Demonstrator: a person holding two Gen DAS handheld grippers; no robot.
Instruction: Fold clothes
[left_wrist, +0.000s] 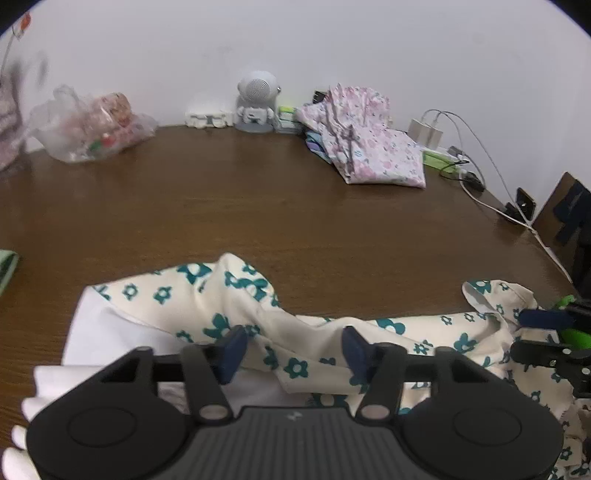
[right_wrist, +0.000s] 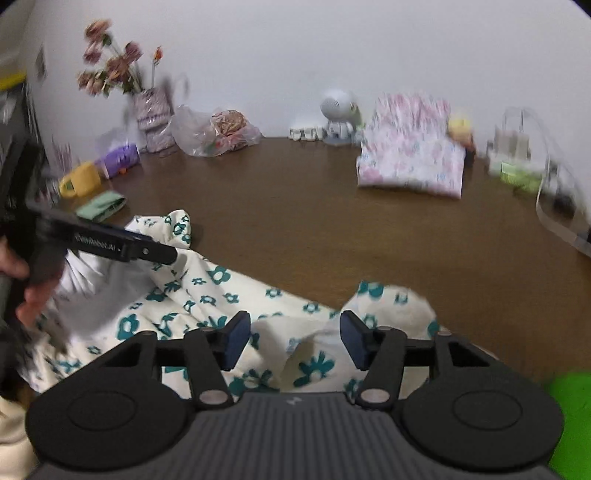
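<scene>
A cream garment with teal flowers (left_wrist: 317, 343) lies crumpled along the near edge of the brown table (left_wrist: 258, 206), its white inside (left_wrist: 110, 332) showing at the left. My left gripper (left_wrist: 293, 349) hovers low over it with its jaws apart; a ridge of the fabric runs between the blue pads (left_wrist: 234, 349), which do not press on it. My right gripper (right_wrist: 294, 341) stands open over the garment's (right_wrist: 207, 291) right end, with loose cloth under the gap. Each gripper shows in the other's view: the right gripper (left_wrist: 528, 332) at the cloth's right end, the left gripper (right_wrist: 166, 254) held by a hand.
A folded pink floral garment (left_wrist: 369, 147) sits at the back right, beside chargers and cables (left_wrist: 428, 133). A plastic bag (left_wrist: 88, 125) and a small robot-shaped speaker (left_wrist: 256, 103) stand along the wall. A green folded cloth (right_wrist: 101, 205), a yellow mug (right_wrist: 81, 181) and a flower vase (right_wrist: 151, 118) are at the left.
</scene>
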